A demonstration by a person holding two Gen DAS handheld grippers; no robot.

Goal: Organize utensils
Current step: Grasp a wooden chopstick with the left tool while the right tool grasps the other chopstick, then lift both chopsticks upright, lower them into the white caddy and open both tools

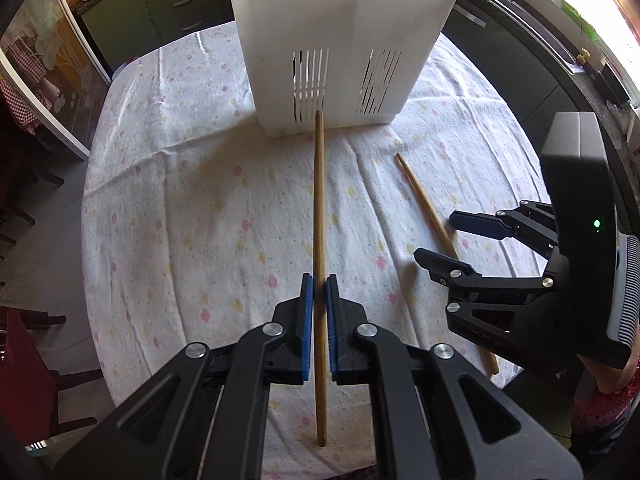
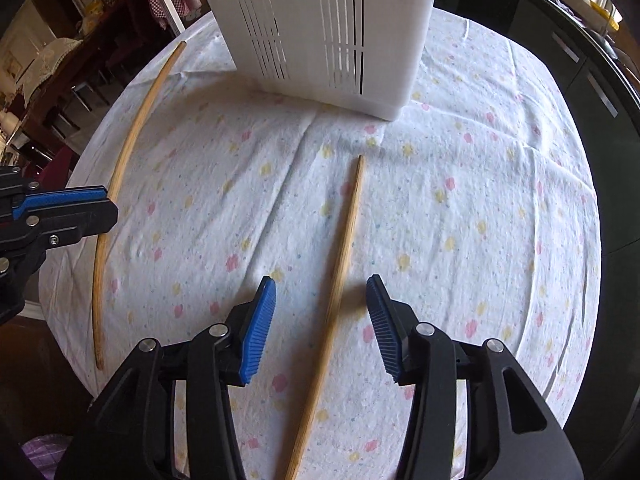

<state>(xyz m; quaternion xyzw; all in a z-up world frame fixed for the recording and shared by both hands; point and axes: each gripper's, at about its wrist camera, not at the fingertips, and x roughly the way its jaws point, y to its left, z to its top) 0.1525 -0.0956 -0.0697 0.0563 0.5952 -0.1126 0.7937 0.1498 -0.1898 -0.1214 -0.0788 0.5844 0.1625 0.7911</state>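
Observation:
Two wooden chopsticks are on the flowered tablecloth in front of a white slotted utensil holder (image 1: 340, 44). My left gripper (image 1: 319, 280) is shut on one chopstick (image 1: 319, 200), which points at the holder's base. It also shows in the right wrist view (image 2: 132, 132), with the left gripper (image 2: 108, 208) on it. My right gripper (image 2: 321, 284) is open, its blue pads (image 2: 258, 332) on either side of the second chopstick (image 2: 344, 248), not touching it. In the left wrist view the right gripper (image 1: 434, 236) is over that chopstick (image 1: 424, 200).
The holder (image 2: 320, 32) stands at the far middle of the round table (image 1: 180, 200). Dark cabinets (image 1: 160, 4) and a counter (image 1: 560, 60) ring the table. Red chairs (image 1: 24, 360) stand at the left edge.

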